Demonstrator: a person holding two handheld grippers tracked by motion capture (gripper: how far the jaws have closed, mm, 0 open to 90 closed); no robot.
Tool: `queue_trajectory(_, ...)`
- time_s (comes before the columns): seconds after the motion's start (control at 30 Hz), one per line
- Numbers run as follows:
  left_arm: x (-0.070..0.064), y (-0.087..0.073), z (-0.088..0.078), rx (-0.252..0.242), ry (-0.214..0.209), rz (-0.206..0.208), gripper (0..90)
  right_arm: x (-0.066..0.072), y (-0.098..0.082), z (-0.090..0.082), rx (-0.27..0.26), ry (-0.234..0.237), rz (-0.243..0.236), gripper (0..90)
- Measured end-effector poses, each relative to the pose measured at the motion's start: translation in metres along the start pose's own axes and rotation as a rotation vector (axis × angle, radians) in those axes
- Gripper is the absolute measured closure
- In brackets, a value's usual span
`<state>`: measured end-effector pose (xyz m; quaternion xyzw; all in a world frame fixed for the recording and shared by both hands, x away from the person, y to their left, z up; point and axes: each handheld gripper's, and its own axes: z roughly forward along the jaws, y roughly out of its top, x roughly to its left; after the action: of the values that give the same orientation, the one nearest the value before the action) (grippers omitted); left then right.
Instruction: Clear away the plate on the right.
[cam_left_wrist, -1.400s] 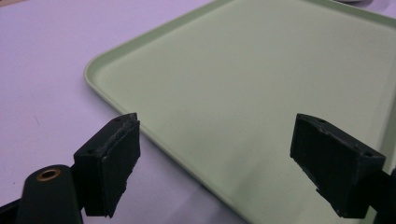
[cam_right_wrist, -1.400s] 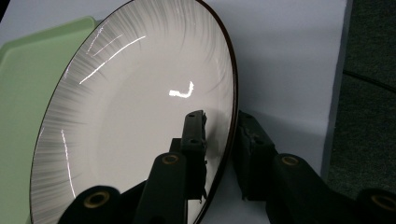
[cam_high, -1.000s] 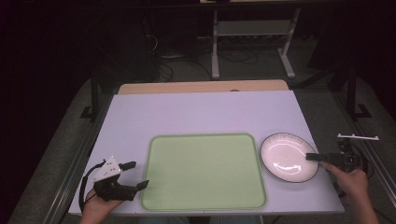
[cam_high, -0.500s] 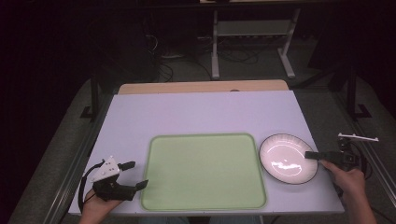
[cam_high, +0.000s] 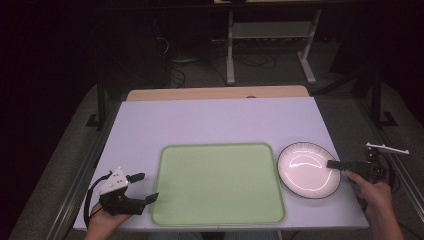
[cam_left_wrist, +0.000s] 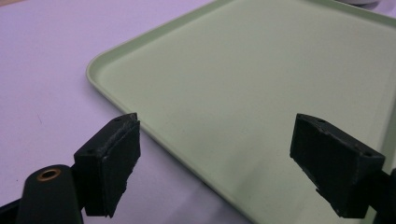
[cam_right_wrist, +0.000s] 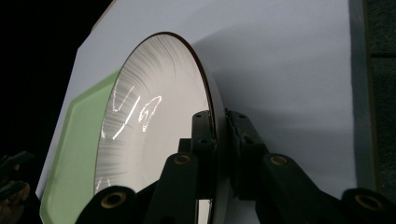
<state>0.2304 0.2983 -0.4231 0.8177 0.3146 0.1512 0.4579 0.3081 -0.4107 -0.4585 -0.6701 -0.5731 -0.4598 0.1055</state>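
We found the plate (cam_high: 306, 170) lying on the white table (cam_high: 220, 125), just right of the green tray (cam_high: 218, 184), near the table's right edge. The right gripper (cam_high: 336, 164) had its jaws pinched on the plate's right rim, one pad above and one below, as the right gripper view confirmed (cam_right_wrist: 218, 140). The left gripper (cam_high: 148, 188) sat by the tray's left edge with jaws spread wide and nothing between them. We judged the plate (cam_right_wrist: 154, 126) stiff, glazed and glossy, so likely slippery and breakable; a rim pinch seemed the only hold on offer, and with the weight hanging off one side we expected it to droop or slide unless gripped firmly and kept low.
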Motion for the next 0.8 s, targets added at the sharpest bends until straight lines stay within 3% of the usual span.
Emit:
queue_trajectory(0.47, 0.001, 0.000, -0.002, -0.008, 0.002, -0.005, 15.9, 0.010, -0.005, -0.012, -0.049, 0.003, 0.019, 79.0)
queue_trajectory(0.67, 0.002, 0.000, -0.003, -0.012, 0.004, -0.012, 15.9, 0.017, -0.002, -0.024, -0.098, 0.021, 0.025, 78.9)
queue_trajectory(0.8, 0.002, -0.001, -0.003, -0.011, 0.005, -0.012, 15.9, 0.027, 0.002, -0.026, -0.095, 0.026, -0.012, 78.7)
